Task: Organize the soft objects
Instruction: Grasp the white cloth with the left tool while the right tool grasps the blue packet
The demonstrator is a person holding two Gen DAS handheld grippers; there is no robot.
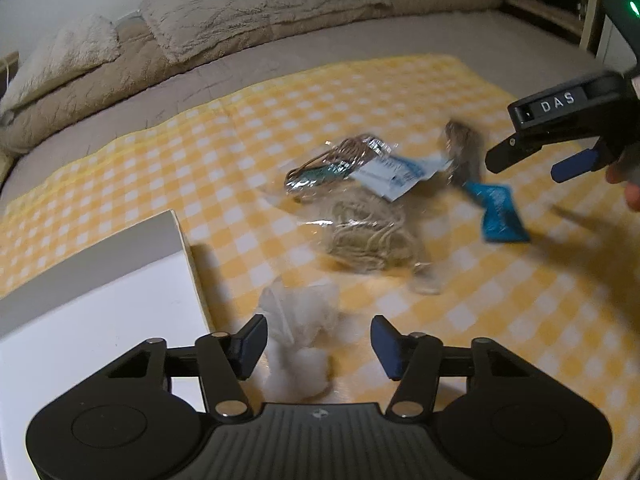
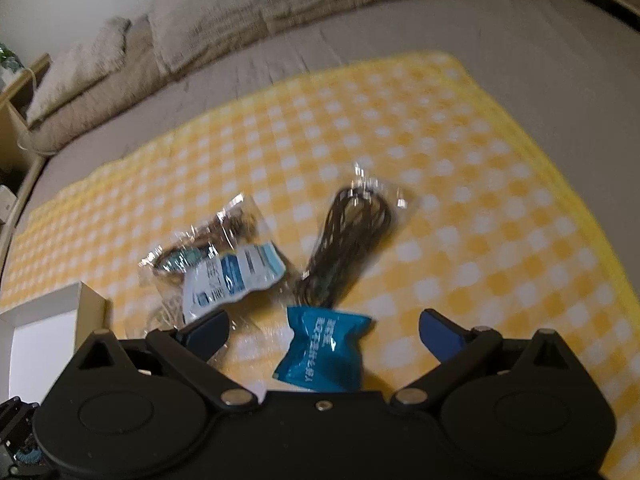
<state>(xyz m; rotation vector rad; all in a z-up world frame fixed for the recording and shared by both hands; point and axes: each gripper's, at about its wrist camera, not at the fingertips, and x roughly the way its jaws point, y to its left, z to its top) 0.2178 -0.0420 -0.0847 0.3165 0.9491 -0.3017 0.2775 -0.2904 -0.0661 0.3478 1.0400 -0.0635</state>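
Spreading across frame centre, yellow checked cloth carries everything. White box sits lower left. Left gripper is held apart around white soft bundle at bottom centre, pads not yet pressing — closing is best centred. Right gripper stands wide over blue packet — lowering squarely advised.

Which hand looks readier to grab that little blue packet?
Probably the right. The right gripper has the blue packet lying between its open fingers, while the left gripper straddles a white bundle.

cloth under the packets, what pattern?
Yellow-and-white checked cloth, clearest in the right wrist view.
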